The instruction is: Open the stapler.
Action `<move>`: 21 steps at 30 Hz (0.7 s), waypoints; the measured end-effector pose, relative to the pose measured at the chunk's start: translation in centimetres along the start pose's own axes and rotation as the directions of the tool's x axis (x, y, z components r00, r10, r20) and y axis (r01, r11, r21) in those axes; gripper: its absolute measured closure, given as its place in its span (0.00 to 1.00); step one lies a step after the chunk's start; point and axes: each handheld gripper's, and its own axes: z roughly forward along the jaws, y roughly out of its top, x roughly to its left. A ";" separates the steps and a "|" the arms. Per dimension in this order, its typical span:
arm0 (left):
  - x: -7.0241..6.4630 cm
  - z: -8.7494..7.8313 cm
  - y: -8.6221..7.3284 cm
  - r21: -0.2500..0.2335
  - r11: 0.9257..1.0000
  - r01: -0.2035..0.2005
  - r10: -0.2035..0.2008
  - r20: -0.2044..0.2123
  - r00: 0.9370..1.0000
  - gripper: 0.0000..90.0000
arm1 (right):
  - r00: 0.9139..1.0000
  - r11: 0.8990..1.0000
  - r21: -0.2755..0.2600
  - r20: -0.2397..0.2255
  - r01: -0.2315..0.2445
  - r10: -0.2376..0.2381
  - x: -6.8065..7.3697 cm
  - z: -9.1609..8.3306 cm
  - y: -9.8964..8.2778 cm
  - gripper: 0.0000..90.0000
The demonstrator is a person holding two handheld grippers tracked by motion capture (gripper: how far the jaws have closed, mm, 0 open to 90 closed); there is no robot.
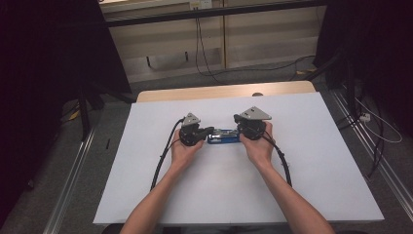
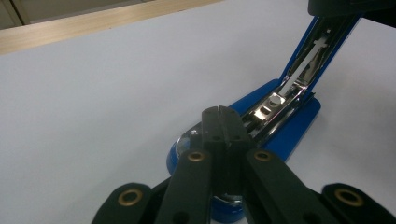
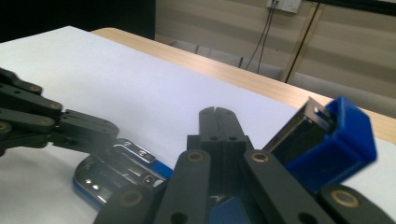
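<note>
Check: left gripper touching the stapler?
Touching. In the left gripper view, the shut left gripper presses its tips on the open blue stapler by its metal track.

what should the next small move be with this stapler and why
Probably lift the blue top arm a little further with the right hand-held gripper. The stapler is only half open, its metal staple channel exposed, while the shut left hand-held gripper presses its base.

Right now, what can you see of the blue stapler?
The blue stapler lies mid-table on the white sheet, between both grippers. It is hinged open: the plastic-looking top arm tilts up, showing the shiny metal staple channel. The shut left gripper rests on its metal rear end; the shut right gripper sits beside the raised arm.
</note>
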 end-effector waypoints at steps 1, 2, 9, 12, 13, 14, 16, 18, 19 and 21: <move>0.0 0.0 0.0 0.002 1.000 0.007 -0.007 -0.001 1.000 1.00 | 1.000 1.000 0.002 0.000 -0.021 0.021 -0.2 -0.1 -0.1 1.00; 0.0 0.0 0.0 0.003 1.000 0.007 -0.007 -0.003 1.000 1.00 | 0.999 0.999 0.002 0.007 -0.036 0.036 -0.5 -0.2 -0.1 1.00; 0.0 0.0 0.0 0.003 1.000 0.023 -0.023 0.000 1.000 1.00 | 0.999 1.000 0.004 0.018 -0.031 0.031 -1.4 -0.6 -0.2 1.00; 0.0 0.0 0.0 0.003 1.000 0.027 -0.027 -0.001 1.000 1.00 | 0.999 1.000 0.008 0.019 -0.027 0.027 -1.4 -0.7 -0.2 1.00; 0.0 0.0 0.0 0.004 1.000 0.025 -0.025 -0.002 1.000 1.00 | 0.999 1.000 0.008 0.019 -0.028 0.028 -1.5 -0.7 -0.3 1.00; 0.0 0.0 0.0 0.005 1.000 0.024 -0.024 -0.003 1.000 1.00 | 0.999 0.999 0.013 0.020 -0.031 0.031 -1.6 -0.7 -0.3 1.00; 0.0 0.0 0.0 0.003 1.000 0.027 -0.027 0.000 1.000 1.00 | 0.999 0.999 0.017 0.022 -0.031 0.030 -1.8 -0.8 -0.5 1.00; 0.1 0.0 0.0 0.004 1.000 0.027 -0.027 0.000 1.000 1.00 | 0.999 0.999 0.025 0.028 -0.030 0.029 -2.1 -0.8 -0.9 1.00; 0.0 0.0 0.0 0.001 1.000 0.027 -0.027 0.002 1.000 1.00 | 0.999 0.999 0.029 0.030 -0.036 0.035 -2.3 -0.9 -1.0 1.00; 0.1 0.0 0.0 0.001 1.000 0.027 -0.027 0.003 1.000 1.00 | 0.999 0.999 0.030 0.028 -0.044 0.044 -2.5 -0.9 -1.3 1.00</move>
